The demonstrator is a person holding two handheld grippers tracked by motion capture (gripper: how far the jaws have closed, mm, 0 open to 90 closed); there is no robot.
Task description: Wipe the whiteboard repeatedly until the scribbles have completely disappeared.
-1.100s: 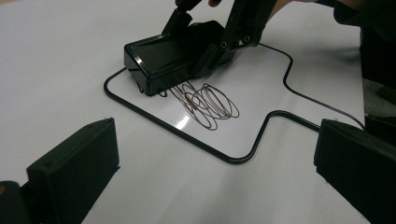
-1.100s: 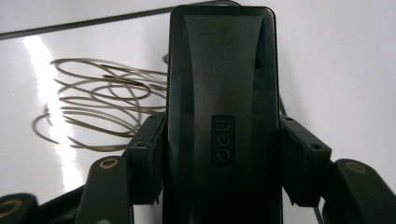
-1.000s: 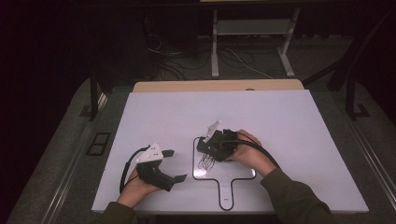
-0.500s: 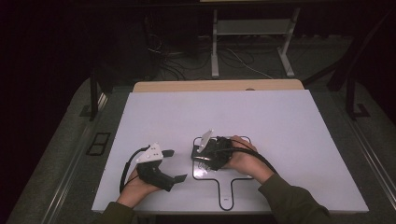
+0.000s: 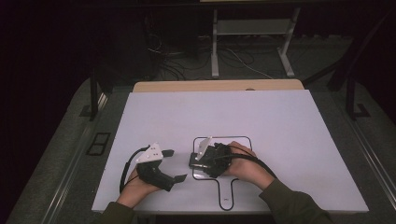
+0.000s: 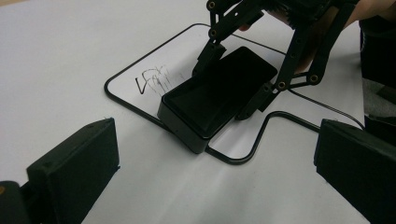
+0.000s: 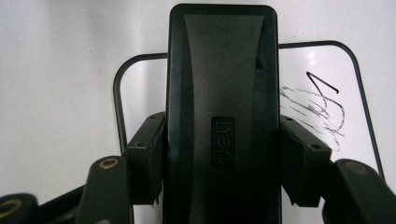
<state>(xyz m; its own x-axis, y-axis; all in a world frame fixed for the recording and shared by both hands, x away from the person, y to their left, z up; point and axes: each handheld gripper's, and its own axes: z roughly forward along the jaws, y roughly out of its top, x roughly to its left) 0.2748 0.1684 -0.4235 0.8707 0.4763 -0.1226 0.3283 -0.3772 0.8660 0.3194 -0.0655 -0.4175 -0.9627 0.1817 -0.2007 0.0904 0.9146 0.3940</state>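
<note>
Right gripper (image 6: pixel 236 86) clamps the black rectangular plastic eraser (image 6: pixel 219 95) flat on the small black-framed whiteboard (image 5: pixel 243 142), beside half-wiped black scribbles (image 7: pixel 317 109). Left gripper (image 5: pixel 170 163) rests wide, empty. Best: keep the eraser flat, press evenly, sweep across the remaining marks.

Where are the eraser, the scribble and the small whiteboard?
eraser (image 7: pixel 223 84), right gripper view, on its flat black top.
scribble (image 6: pixel 156 80), left gripper view, on the smeared pen strokes.
small whiteboard (image 5: pixel 243 140), high view, on its black rim at the far right corner.
</note>
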